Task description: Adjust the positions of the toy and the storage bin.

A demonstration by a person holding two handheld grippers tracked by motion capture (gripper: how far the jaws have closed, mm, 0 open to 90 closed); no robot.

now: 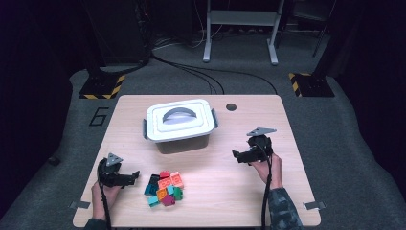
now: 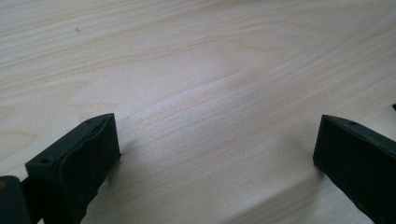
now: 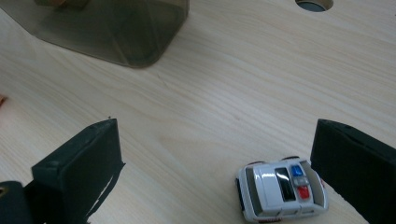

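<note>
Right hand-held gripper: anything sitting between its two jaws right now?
Yes. In its own view, a small white toy police car stands on the table between the open jaws, close beside the right-hand one.

A pale wooden desk [image 1: 201, 206] stands on grey carpet [image 1: 335, 120]. Behind it, black cables [image 1: 201, 72] cross the floor toward a grey metal frame [image 1: 239, 28]. The room is dark.

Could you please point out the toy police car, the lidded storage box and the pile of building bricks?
toy police car [image 3: 281, 191], right gripper view, on its white roof.
lidded storage box [image 1: 178, 120], high view, on the lid's grey handle.
pile of building bricks [image 1: 165, 188], high view, on the middle of the heap.
</note>
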